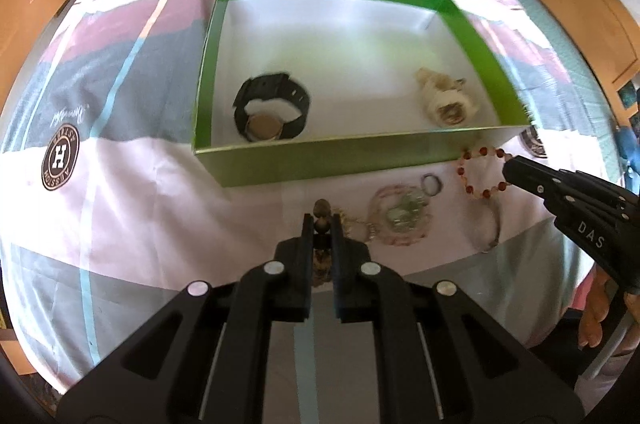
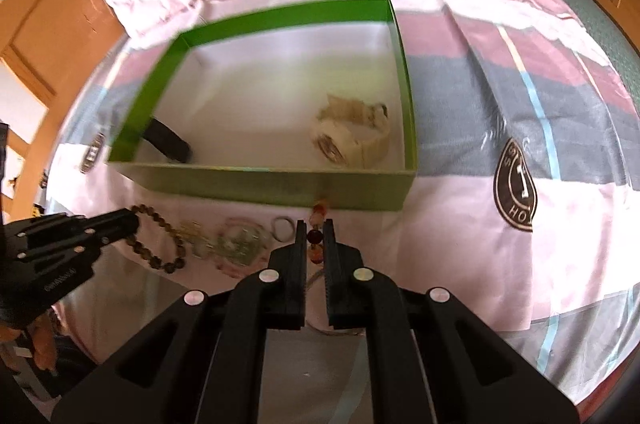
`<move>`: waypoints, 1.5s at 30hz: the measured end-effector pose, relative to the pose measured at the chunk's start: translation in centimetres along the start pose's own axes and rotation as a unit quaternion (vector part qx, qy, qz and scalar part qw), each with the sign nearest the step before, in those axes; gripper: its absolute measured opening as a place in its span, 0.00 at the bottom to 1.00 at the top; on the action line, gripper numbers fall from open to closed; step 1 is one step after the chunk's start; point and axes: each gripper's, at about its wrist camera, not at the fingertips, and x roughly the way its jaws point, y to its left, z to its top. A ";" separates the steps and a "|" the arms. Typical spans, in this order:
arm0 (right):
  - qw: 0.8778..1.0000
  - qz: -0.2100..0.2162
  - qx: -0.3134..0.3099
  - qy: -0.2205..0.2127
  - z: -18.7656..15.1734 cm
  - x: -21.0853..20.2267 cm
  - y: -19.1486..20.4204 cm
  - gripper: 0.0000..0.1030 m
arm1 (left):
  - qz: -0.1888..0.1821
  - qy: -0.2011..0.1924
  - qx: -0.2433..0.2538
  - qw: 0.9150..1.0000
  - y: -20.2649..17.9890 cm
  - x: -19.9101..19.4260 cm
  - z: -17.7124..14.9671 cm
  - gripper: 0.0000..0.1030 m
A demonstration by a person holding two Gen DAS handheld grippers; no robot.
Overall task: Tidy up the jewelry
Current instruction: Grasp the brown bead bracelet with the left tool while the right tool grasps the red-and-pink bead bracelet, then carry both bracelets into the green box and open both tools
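Left wrist view: a brown bead bracelet (image 1: 321,214) is clamped by the left gripper (image 1: 322,224), a red bead bracelet (image 2: 315,236) by the right gripper (image 2: 315,234), and the green box (image 1: 320,160) lies just ahead, nearer the left.

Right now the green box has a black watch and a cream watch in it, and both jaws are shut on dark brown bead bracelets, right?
Nearly. The box, black watch and cream watch are as you say, but only the left gripper holds dark brown beads. The right wrist view shows the right gripper shut on red and orange beads.
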 end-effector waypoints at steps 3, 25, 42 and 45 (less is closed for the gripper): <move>1.000 0.009 -0.007 -0.014 0.4 -0.9 0.6 0.07 | -0.003 -0.014 0.004 1.000 -0.4 -1.2 0.1 0.08; 0.995 0.001 -0.025 -0.097 0.0 -4.3 1.6 0.07 | 0.029 -0.142 0.007 0.989 -1.8 -6.1 -0.2 0.07; 0.991 0.015 -0.030 -0.127 0.1 -5.0 2.0 0.07 | 0.053 -0.179 0.013 0.982 -2.2 -7.0 0.0 0.08; 0.991 0.017 -0.028 -0.133 0.1 -5.2 2.0 0.07 | 0.054 -0.185 0.012 0.981 -2.2 -7.2 0.1 0.08</move>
